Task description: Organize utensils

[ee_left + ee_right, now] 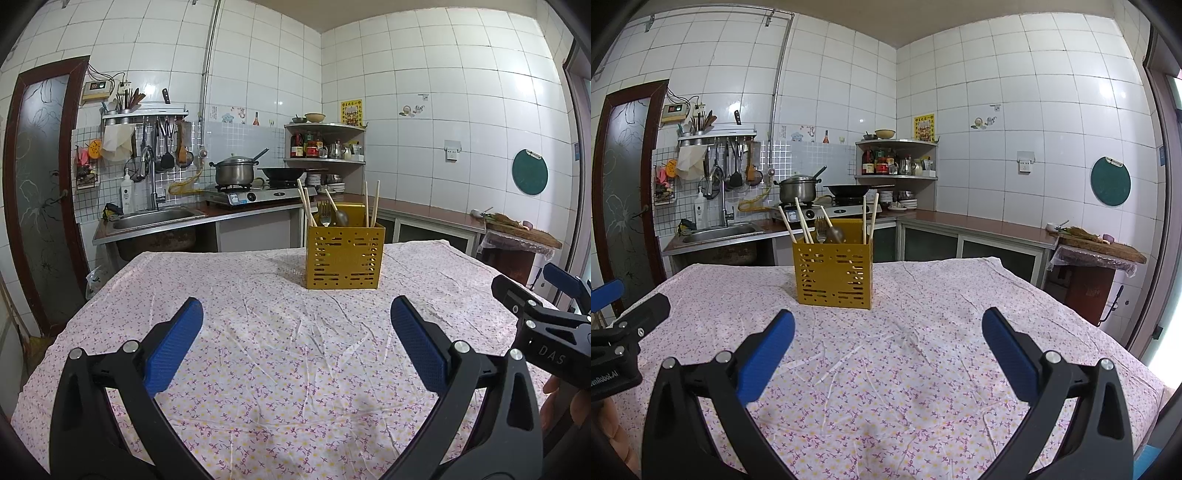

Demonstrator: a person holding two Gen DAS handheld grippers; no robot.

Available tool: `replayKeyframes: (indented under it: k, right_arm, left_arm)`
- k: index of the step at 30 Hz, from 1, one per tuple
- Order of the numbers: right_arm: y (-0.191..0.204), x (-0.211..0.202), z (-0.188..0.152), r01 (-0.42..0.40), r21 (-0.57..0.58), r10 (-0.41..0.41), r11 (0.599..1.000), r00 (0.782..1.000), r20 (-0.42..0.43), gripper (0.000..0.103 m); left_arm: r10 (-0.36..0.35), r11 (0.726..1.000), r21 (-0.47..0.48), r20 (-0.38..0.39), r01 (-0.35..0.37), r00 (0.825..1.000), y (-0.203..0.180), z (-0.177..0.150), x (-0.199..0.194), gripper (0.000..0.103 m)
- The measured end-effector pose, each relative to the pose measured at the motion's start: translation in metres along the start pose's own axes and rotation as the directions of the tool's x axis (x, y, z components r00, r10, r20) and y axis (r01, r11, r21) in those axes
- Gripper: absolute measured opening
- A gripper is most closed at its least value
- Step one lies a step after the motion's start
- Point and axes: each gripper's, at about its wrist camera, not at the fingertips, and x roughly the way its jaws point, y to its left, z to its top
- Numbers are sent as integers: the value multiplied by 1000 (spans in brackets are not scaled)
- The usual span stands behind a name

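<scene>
A tiled kitchen; on the floral cloth stands the yellow caddy, holding chopsticks, fork and spoon. Left gripper and right gripper hover spread, empty. The utensils look light, stiff and slippery; pinch mid-shaft.

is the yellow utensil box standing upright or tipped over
Upright: the yellow utensil box sits flat on the tablecloth, chopsticks and fork sticking up from it.
</scene>
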Motion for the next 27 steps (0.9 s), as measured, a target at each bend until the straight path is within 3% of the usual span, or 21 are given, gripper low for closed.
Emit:
replayKeyframes:
  k: [27]
  right_arm:
    - [0,3,-1,0,0,0,1000,1000,-6,99]
  left_arm:
    - [2,1000,7,-5,-2,1000,-4,-5,2,98]
